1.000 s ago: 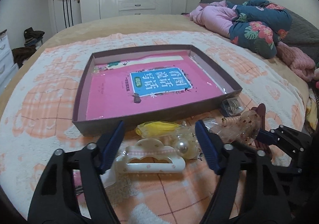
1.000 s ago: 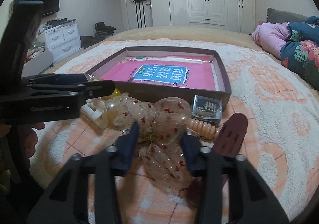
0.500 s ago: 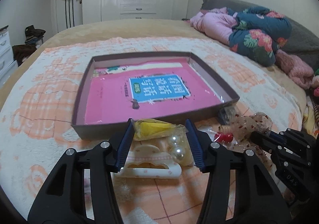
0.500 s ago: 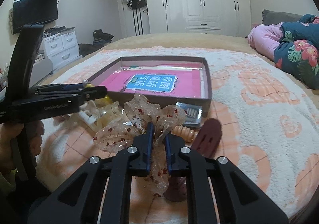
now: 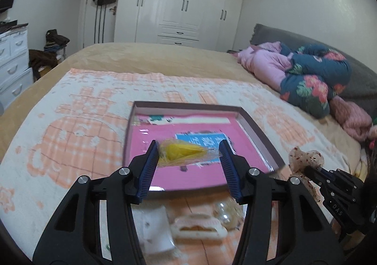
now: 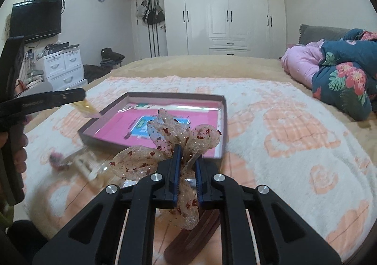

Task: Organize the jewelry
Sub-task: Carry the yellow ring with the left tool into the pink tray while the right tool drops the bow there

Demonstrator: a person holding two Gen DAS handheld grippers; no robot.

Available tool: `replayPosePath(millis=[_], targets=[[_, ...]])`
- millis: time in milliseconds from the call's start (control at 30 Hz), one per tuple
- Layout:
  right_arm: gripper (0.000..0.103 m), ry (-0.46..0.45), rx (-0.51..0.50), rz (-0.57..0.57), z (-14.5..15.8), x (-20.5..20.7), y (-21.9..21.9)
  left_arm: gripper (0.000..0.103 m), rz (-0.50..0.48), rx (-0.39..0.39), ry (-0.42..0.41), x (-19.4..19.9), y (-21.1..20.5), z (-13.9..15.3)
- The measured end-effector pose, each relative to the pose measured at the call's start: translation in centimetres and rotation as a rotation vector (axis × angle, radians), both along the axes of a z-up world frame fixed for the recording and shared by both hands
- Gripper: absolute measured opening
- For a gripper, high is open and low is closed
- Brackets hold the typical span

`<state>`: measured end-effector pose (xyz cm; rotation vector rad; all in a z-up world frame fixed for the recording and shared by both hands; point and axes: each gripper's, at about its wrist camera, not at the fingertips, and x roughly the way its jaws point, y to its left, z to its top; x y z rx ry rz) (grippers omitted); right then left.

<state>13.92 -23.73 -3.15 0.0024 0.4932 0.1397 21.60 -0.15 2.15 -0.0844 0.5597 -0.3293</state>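
My left gripper (image 5: pixel 188 155) is shut on a yellow item in a clear plastic bag (image 5: pixel 182 153), lifted above the near part of the shallow brown box (image 5: pixel 253 127) with its pink lining. My right gripper (image 6: pixel 187 159) is shut on a sheer glittery bow with red specks (image 6: pixel 165 144), held up in front of the same box (image 6: pixel 223 123). In the left wrist view the bow (image 5: pixel 304 159) and the right gripper (image 5: pixel 306 170) show at the right. In the right wrist view the left gripper (image 6: pixel 82 95) with the yellow bag (image 6: pixel 86 107) shows at the left.
On the blanket below lie a cream cloud-shaped hair clip (image 5: pixel 198 229), pearl pieces (image 5: pixel 223 214), a white packet (image 5: pixel 155 232) and a dark maroon clip (image 6: pixel 195 234). Folded quilts (image 6: pixel 341 76) lie at the bed's right. A hand (image 6: pixel 16 149) holds the left gripper's handle.
Both grippers closed on their items and rose: the left lifted the yellow bag off the blanket, the right lifted the bow. The cloud clip and pearls stayed on the blanket.
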Motion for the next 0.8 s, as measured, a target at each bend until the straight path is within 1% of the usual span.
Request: replayPosePath(millis=[233, 433, 567, 667, 733, 800], targets=[[0.011, -0.021, -0.02, -0.035, 0.9, 3.6, -0.5, 0.043, 0.053, -0.056, 0.013, 2.6, 1.6, 0.3], [0.011, -0.001, -0.031, -0.057, 0.9, 6.6, -0.5, 0.043, 0.091, -0.1, 0.042, 4.4, 1.9, -1.0], [0.011, 0.031, -0.041, -0.069, 0.5, 8.5, -0.3, 0.044, 0.099, -0.098, 0.06, 5.2, 1.3, -2.2], [0.011, 0.069, -0.031, -0.073, -0.1, 9.8, -0.3, 0.044, 0.096, -0.075, 0.081, 5.9, 0.5, -3.2], [0.011, 0.089, -0.032, -0.075, -0.6, 10.4, -0.2, 0.044, 0.103, -0.077, 0.105, 6.3, 0.4, -3.8], [0.011, 0.104, -0.033, -0.074, -1.0, 10.8, 0.0, 0.044, 0.104, -0.083, 0.11, 6.5, 0.3, -4.1]])
